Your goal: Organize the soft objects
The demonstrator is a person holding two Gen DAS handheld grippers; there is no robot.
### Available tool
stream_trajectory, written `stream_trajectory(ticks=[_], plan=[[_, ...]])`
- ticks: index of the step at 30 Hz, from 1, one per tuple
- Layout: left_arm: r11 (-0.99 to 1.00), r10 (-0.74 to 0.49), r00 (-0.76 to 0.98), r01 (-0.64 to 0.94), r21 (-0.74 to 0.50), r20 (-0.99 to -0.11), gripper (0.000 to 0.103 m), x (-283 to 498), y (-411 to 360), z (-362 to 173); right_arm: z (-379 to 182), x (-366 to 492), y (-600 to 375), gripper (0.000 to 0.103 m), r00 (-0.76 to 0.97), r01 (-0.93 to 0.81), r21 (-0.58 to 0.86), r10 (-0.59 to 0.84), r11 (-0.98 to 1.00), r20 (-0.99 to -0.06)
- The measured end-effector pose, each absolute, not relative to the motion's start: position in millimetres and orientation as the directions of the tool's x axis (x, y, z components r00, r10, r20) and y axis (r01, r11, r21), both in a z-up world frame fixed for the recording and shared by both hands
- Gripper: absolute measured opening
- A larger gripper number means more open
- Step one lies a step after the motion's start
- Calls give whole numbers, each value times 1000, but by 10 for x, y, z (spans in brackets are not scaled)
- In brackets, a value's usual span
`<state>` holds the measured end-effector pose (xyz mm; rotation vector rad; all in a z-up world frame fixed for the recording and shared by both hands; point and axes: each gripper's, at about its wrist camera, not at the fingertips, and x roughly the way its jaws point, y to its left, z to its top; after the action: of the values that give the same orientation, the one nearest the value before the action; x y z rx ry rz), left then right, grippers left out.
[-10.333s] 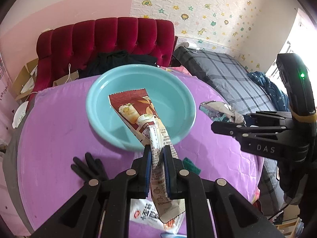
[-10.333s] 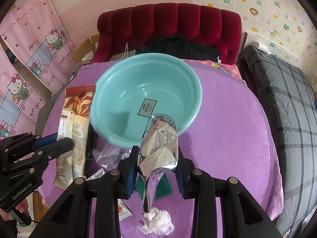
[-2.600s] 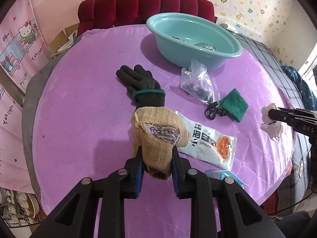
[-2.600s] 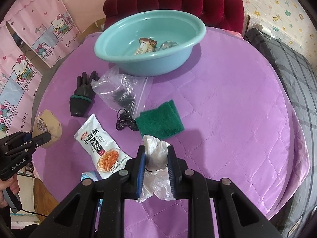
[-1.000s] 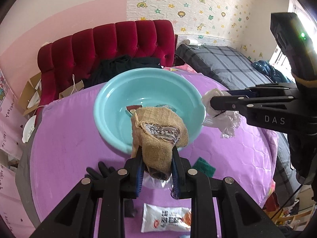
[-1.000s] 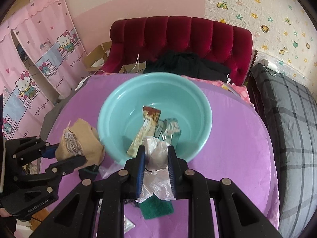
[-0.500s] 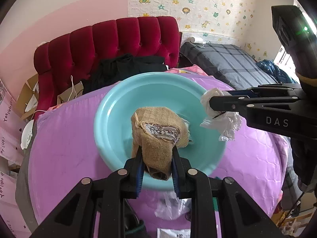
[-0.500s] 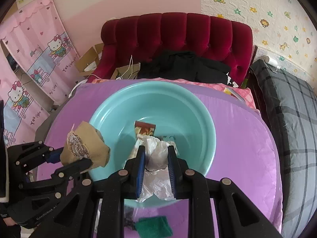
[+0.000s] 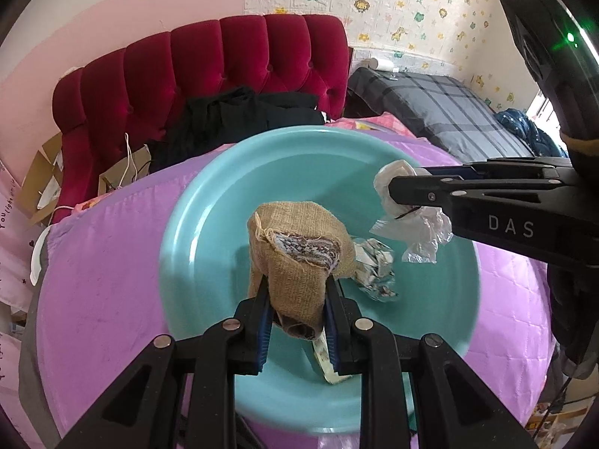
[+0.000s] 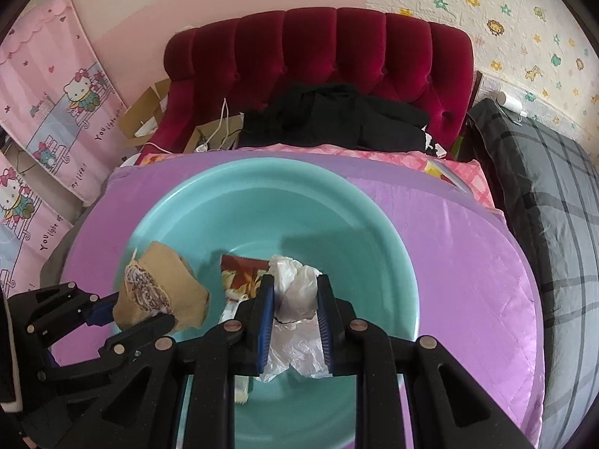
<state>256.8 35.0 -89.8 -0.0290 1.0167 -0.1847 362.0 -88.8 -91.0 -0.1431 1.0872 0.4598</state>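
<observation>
A teal basin [image 9: 194,224] [image 10: 374,247] sits on the purple quilted table. My left gripper [image 9: 295,292] is shut on a brown burlap pouch [image 9: 299,258] [image 10: 164,292] and holds it above the basin's inside. My right gripper [image 10: 295,292] is shut on a crumpled white plastic bag [image 10: 295,288] [image 9: 408,205], also over the basin, to the right of the pouch. Inside the basin lie a crumpled silver foil wrapper [image 9: 374,265] and a red-brown snack packet [image 10: 239,277], partly hidden behind the fingers.
The purple table [image 9: 101,262] [image 10: 468,269] spreads around the basin. Behind it stands a red tufted headboard [image 10: 318,48] with black clothing [image 10: 333,112] piled in front. A grey plaid bed [image 10: 554,202] lies to the right, cardboard boxes [image 9: 41,179] to the left.
Both grippers have travelled forward and down with their loads, from short of the basin's near rim to over its inside. The basin now fills both views. The grips are unchanged.
</observation>
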Motion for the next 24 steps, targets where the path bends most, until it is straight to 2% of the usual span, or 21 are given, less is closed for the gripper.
stream_trajectory(ticks=[17,19,20,21,22,23,24], plan=[[989,-136,482,114,-92,-865,28,2808,392,-1219,-1359,3950,-798,27,356,-372,93,235,924,-904],[990,-129,486,111,-85,-864,38,2796,384,-1206,-1358,3954,-785,32,355,-374,99,241,922,-903],[991,-121,491,108,-77,-863,49,2789,382,-1197,-1354,3951,-776,40,359,-373,94,237,923,-903],[992,-113,497,104,-70,-860,65,2786,383,-1187,-1347,3946,-768,47,363,-371,89,232,924,-902],[993,-107,504,99,-66,-857,73,2776,388,-1173,-1336,3938,-764,49,364,-372,90,235,924,-901],[994,-102,514,92,-63,-852,86,2762,393,-1153,-1328,3932,-762,52,367,-372,92,238,924,-899],[995,-94,524,85,-57,-847,90,2752,406,-1136,-1314,3925,-765,60,374,-370,87,234,925,-897]])
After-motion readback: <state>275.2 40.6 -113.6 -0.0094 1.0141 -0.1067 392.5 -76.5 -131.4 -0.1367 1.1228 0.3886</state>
